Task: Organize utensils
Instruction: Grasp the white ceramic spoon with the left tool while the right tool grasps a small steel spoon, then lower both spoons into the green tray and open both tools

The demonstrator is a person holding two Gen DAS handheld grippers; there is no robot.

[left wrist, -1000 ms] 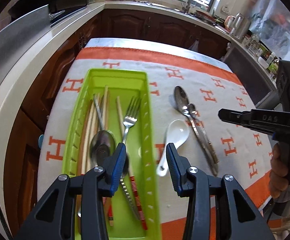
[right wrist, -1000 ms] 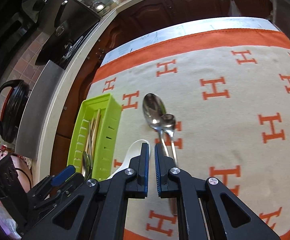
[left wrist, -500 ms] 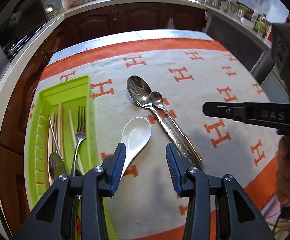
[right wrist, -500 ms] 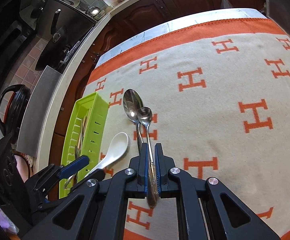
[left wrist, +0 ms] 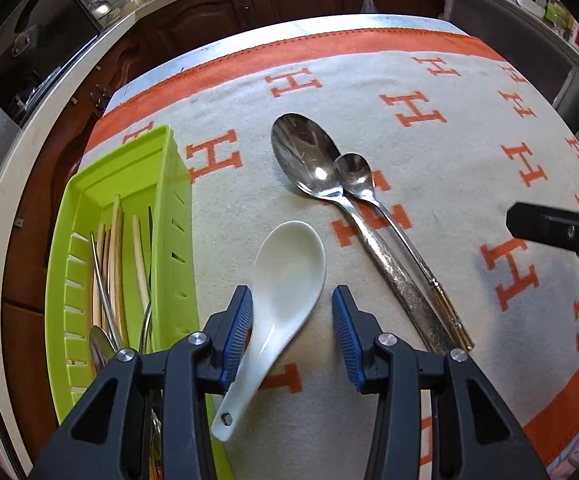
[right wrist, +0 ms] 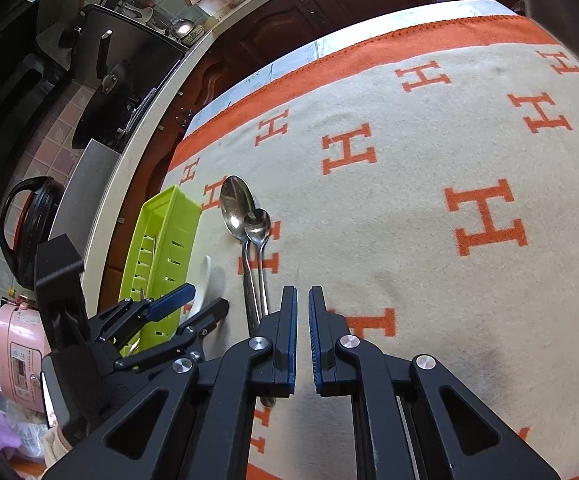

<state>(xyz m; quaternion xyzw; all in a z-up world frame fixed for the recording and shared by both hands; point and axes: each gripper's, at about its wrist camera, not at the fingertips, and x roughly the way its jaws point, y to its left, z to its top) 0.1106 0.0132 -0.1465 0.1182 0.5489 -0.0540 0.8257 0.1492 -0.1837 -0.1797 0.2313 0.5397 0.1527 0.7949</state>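
Left gripper [left wrist: 292,330] spread wide, straddling the white ceramic spoon [left wrist: 283,292] on the cloth [left wrist: 449,152]. Right gripper [right wrist: 302,334] nearly closed, narrow gap, holding nothing. Large metal spoon [left wrist: 309,164] and small spoon [left wrist: 355,176] lie touching, right of the green tray [left wrist: 177,216].

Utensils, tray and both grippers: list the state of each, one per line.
white ceramic spoon: flat on the cloth, bowl up, between the left gripper's fingers, ungripped.
large metal spoon: on the cloth, bowl up.
small metal spoon: beside the large one, touching it.
green tray: holds chopsticks and cutlery.
left gripper: open.
right gripper: nearly closed, narrow gap, empty.
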